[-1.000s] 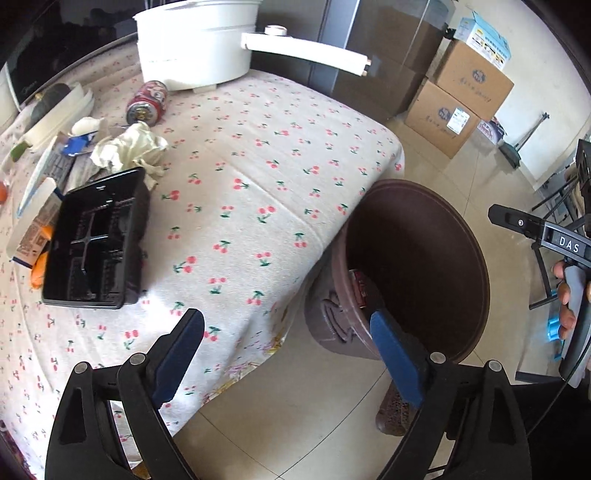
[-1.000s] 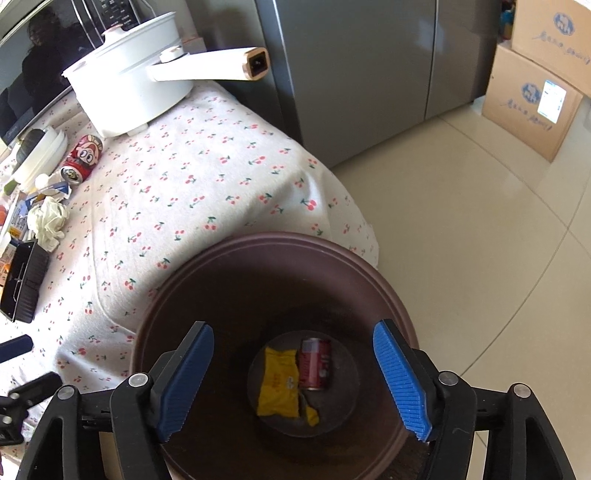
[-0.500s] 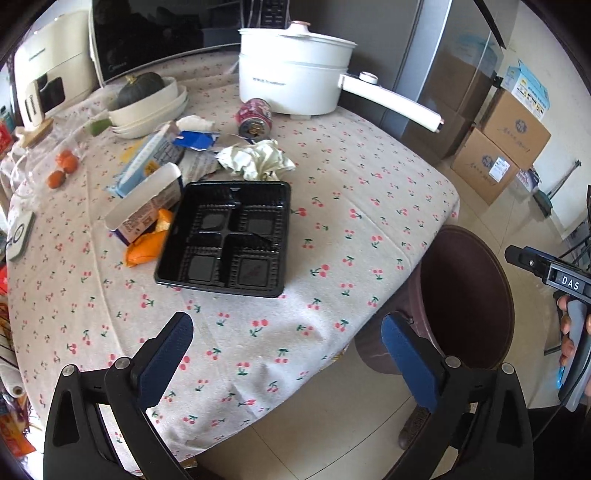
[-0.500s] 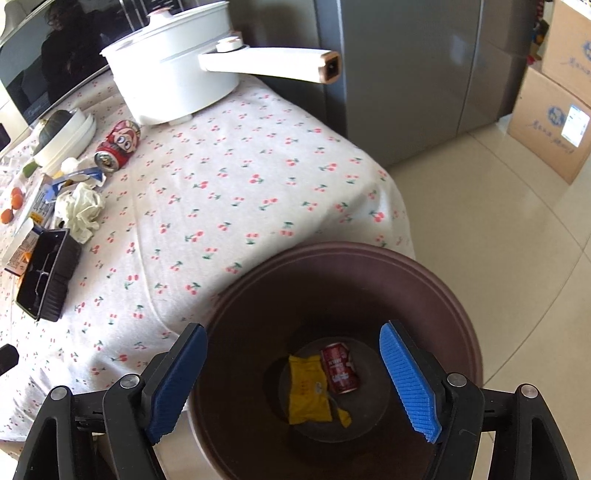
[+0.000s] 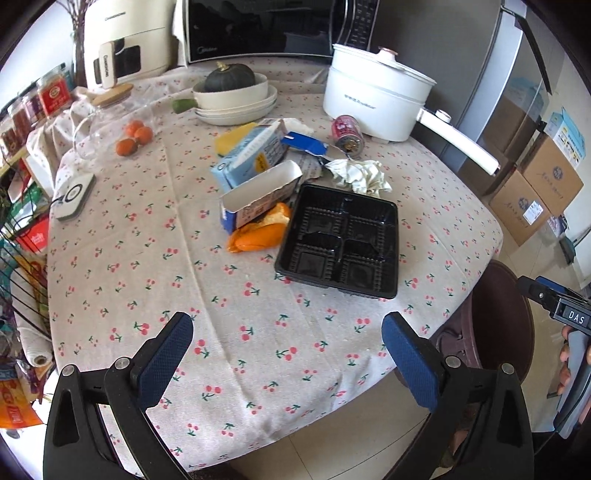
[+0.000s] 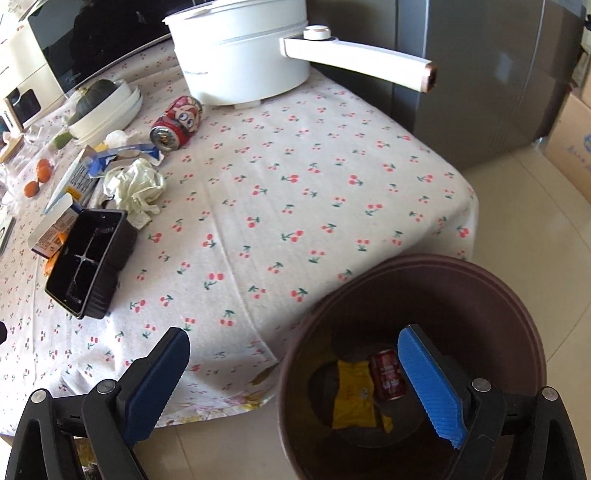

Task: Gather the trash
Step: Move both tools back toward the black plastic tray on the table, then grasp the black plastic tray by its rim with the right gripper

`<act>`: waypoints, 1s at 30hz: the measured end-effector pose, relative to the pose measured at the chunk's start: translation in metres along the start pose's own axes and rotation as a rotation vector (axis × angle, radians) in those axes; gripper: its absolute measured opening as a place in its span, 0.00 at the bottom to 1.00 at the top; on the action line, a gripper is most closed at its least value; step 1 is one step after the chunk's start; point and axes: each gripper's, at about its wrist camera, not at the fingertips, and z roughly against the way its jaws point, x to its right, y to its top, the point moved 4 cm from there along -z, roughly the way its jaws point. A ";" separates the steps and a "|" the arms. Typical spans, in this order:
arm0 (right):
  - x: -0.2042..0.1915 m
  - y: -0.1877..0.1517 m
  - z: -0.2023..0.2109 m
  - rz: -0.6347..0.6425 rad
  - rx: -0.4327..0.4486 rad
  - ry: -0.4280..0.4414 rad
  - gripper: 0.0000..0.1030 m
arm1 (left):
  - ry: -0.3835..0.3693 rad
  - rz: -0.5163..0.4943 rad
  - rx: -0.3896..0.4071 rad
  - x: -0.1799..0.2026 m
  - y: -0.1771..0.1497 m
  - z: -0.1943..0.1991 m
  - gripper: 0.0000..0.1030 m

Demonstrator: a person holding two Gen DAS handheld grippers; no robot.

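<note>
Trash lies on the cherry-print table: a black plastic tray [image 5: 341, 245] [image 6: 90, 260], crumpled paper [image 5: 356, 174] [image 6: 135, 186], a red can [image 5: 347, 133] [image 6: 176, 123], an open carton [image 5: 258, 194], an orange wrapper [image 5: 258, 234] and a blue-white box [image 5: 251, 153]. The brown bin [image 6: 413, 363] [image 5: 498, 325] stands on the floor by the table and holds a yellow wrapper [image 6: 352, 393] and a red can [image 6: 387, 373]. My left gripper [image 5: 288, 354] is open and empty over the table's near edge. My right gripper [image 6: 291, 380] is open and empty by the bin's rim.
A white electric pot [image 5: 376, 98] with a long handle [image 6: 358, 62] stands at the back. Stacked bowls with a squash [image 5: 234, 92], oranges [image 5: 135, 134], a microwave [image 5: 266, 27] and a fridge [image 6: 480, 66] are around. Cardboard boxes [image 5: 535, 188] sit on the floor.
The left gripper has swung from the bin toward the table's middle, bringing the trash pile into view. The right gripper has drawn back left from above the bin, toward the table.
</note>
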 end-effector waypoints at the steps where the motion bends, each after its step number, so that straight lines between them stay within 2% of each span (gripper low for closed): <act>1: -0.006 0.001 -0.002 0.004 -0.002 0.004 0.93 | 0.005 0.008 0.000 -0.006 0.000 0.000 1.00; 18: -0.121 0.012 -0.057 0.042 -0.053 0.084 0.93 | 0.083 0.140 -0.016 -0.095 -0.014 0.003 1.00; 25: -0.160 0.013 -0.085 0.043 -0.065 0.104 0.93 | 0.099 0.177 -0.025 -0.113 -0.016 -0.001 1.00; 30: -0.174 0.014 -0.106 0.024 -0.067 0.084 0.93 | 0.104 0.182 -0.030 -0.117 -0.015 -0.004 1.00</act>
